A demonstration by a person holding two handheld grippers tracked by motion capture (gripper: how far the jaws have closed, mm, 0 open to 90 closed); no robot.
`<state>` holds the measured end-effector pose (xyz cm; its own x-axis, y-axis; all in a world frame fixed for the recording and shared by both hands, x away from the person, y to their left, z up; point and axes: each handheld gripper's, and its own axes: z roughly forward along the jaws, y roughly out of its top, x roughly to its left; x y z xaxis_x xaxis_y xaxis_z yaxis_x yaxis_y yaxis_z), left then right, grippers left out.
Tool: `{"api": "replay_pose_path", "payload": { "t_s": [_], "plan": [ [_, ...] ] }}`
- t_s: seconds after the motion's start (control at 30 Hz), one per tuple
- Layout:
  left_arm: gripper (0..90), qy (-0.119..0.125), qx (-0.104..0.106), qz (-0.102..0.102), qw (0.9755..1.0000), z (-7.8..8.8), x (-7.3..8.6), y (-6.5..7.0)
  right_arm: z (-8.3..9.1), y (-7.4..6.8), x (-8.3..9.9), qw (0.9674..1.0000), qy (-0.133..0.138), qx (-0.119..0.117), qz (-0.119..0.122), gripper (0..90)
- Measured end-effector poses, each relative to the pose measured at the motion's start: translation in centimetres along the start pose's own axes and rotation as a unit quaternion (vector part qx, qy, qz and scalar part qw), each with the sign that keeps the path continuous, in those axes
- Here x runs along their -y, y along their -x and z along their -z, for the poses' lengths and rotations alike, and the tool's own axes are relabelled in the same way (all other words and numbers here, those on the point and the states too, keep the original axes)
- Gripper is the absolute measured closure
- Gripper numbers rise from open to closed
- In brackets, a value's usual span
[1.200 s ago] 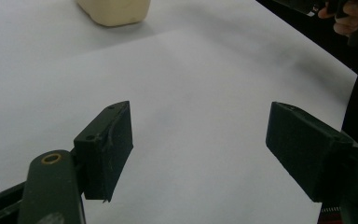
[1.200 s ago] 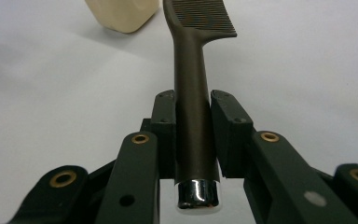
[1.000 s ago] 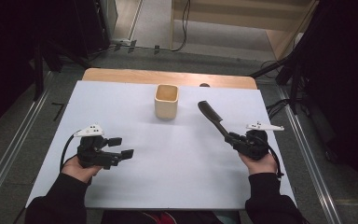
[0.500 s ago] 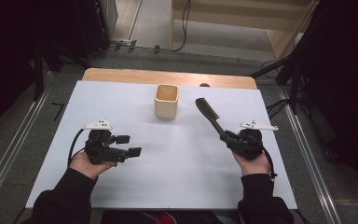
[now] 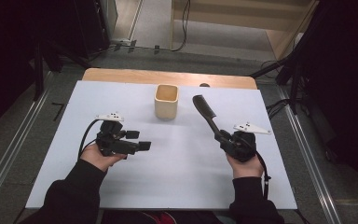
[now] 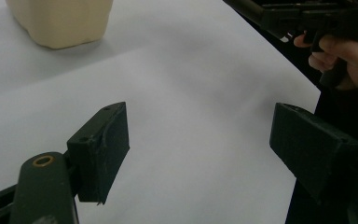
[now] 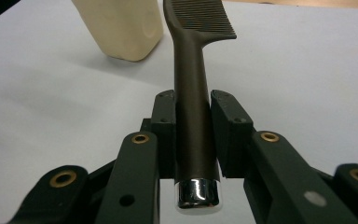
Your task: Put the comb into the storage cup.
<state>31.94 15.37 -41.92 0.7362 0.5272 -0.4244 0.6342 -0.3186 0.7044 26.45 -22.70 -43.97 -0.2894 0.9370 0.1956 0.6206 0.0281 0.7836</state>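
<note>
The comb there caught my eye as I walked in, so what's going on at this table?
A person at a white table works a gripper in each hand. The right gripper is shut on the handle of a dark comb, whose toothed end points toward a cream square cup standing upright near the table's far edge. The comb is not yet in the cup. The left gripper holds nothing; its jaws have just been opening and now stand wide apart over the bare tabletop.

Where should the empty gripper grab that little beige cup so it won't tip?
Probably by its side walls: the beige cup stands upright with flat sides. The open left gripper could come in level from the left, one pad on each opposite wall, about halfway up.
</note>
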Motion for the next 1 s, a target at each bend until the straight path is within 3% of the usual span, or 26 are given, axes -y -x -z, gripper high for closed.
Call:
{"api": "replay_pose_path", "payload": {
  "t_s": [0.4,0.6,1.0],
  "plan": [
    [22.0,-0.012,0.005,-0.003,0.9999,-1.9,-1.5,0.7,-0.2,-1.2,1.7,0.9989,0.045,0.009,-0.006,70.4],
    [22.0,-0.008,0.006,-0.002,1.0000,-2.7,-2.3,0.9,-0.3,-2.2,2.1,0.9971,0.073,0.023,0.007,70.4],
    [21.9,-0.005,0.005,-0.008,0.9999,-3.7,-3.8,1.5,-0.6,-3.2,3.0,0.9947,0.099,0.025,0.004,70.4]
  ]
}}
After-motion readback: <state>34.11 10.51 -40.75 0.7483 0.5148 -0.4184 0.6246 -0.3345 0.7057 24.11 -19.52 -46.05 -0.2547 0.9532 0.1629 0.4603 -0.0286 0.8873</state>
